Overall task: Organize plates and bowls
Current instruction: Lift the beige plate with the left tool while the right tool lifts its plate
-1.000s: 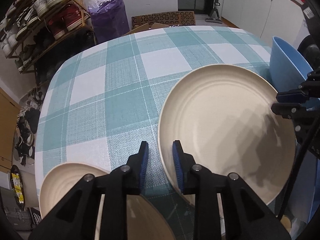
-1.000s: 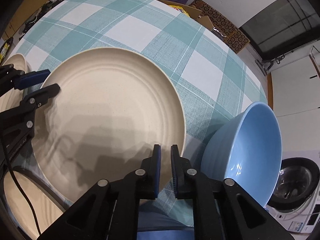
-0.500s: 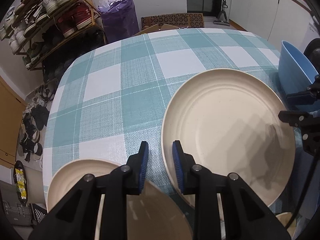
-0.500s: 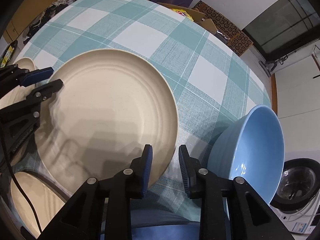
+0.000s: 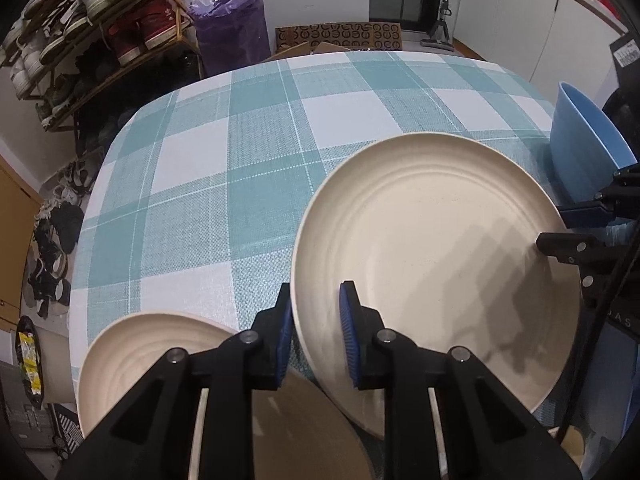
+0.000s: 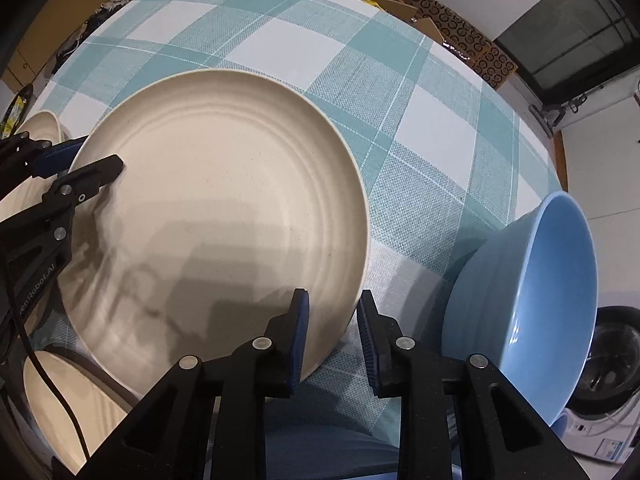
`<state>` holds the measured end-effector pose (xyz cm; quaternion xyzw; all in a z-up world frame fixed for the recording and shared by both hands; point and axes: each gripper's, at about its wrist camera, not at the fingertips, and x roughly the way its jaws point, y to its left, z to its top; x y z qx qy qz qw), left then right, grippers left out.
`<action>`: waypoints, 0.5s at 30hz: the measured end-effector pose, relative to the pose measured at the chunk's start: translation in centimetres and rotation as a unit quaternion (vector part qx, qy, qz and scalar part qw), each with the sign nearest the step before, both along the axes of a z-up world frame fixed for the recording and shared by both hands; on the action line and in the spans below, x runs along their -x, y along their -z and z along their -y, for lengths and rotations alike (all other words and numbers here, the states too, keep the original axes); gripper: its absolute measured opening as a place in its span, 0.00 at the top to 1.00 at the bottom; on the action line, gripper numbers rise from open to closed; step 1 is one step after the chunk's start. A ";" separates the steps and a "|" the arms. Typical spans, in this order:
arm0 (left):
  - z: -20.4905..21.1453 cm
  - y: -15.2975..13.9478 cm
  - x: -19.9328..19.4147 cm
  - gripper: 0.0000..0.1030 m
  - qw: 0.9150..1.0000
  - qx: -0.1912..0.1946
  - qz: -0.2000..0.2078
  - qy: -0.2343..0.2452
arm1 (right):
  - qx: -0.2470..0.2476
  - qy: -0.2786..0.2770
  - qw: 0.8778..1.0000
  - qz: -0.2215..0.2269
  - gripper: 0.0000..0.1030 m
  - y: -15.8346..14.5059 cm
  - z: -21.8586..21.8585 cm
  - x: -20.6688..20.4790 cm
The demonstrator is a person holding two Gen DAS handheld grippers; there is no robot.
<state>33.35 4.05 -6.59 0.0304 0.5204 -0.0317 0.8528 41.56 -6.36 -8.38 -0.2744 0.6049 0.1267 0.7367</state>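
My left gripper straddles the near-left rim of the large round cream plate; jaws just closed further, outer pad on the rim, inner pad with a gap, so not clamped. My right gripper straddles the opposite rim; jaws just narrowed, visible gaps on both sides, loose. The plate sits on the teal-and-white checked tablecloth, near its front edge. A light blue ceramic bowl, tilted, sits just beside the plate's right edge, at the table's right edge. Two smaller cream plates lie near the front-left corner; one passes under the big plate's rim. The far half of the cloth is open.
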 end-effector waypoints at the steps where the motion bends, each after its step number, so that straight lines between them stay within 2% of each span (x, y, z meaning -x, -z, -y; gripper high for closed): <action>1: 0.0 0.0 0.0 0.80 1.000 0.001 -0.001 -0.001 | -0.004 0.002 1.000 0.005 0.80 -0.2 0.1 0.0; 5: -0.1 -0.2 0.2 0.81 1.000 0.005 0.002 -0.001 | -0.005 0.000 1.000 0.016 0.84 -0.7 0.1 0.2; 15: 0.0 -2.1 0.9 0.81 1.000 0.010 0.026 -0.006 | -0.018 0.003 0.999 0.047 0.85 -2.8 0.4 0.8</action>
